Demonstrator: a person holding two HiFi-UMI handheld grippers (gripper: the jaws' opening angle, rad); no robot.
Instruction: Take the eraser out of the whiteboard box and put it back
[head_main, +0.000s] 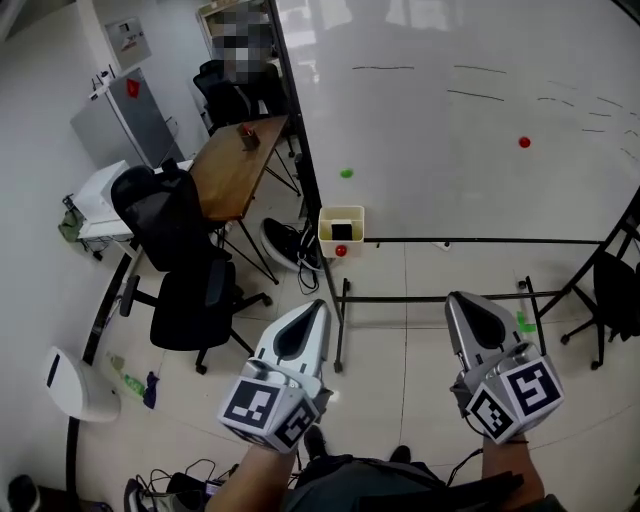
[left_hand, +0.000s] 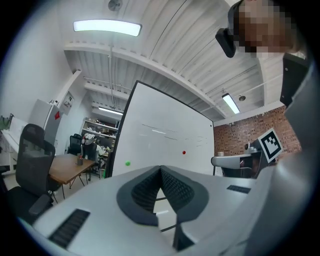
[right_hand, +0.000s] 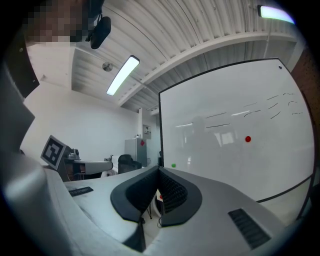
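**Head view.** Whiteboard on a black floor stand, faint pen strokes along its top. The whiteboard box, white and open-topped, hangs at the board's lower left corner. The eraser is a dark block sitting inside it. A red magnet is on the box front. On the board face, a green magnet lies above the box and a second red magnet is far to the right. Left claw and right claw are both held low in the frame, pointing toward the board, well apart from the box and from each other. A wooden worktop stands left of the board with black office chairs beside it.

**Left gripper view.** Left claw is clenched: the ribbed pads meet at the tips, with nothing between them. Ahead are the whiteboard, green magnet and red magnet. The worktop is at the left. The marker cube of the right claw shows at the right edge.

**Right gripper view.** Right claw is clenched and empty, its pads touching at the tips. The whiteboard fills the right half, with the red magnet and green magnet on it. The left claw's marker cube is at the left.
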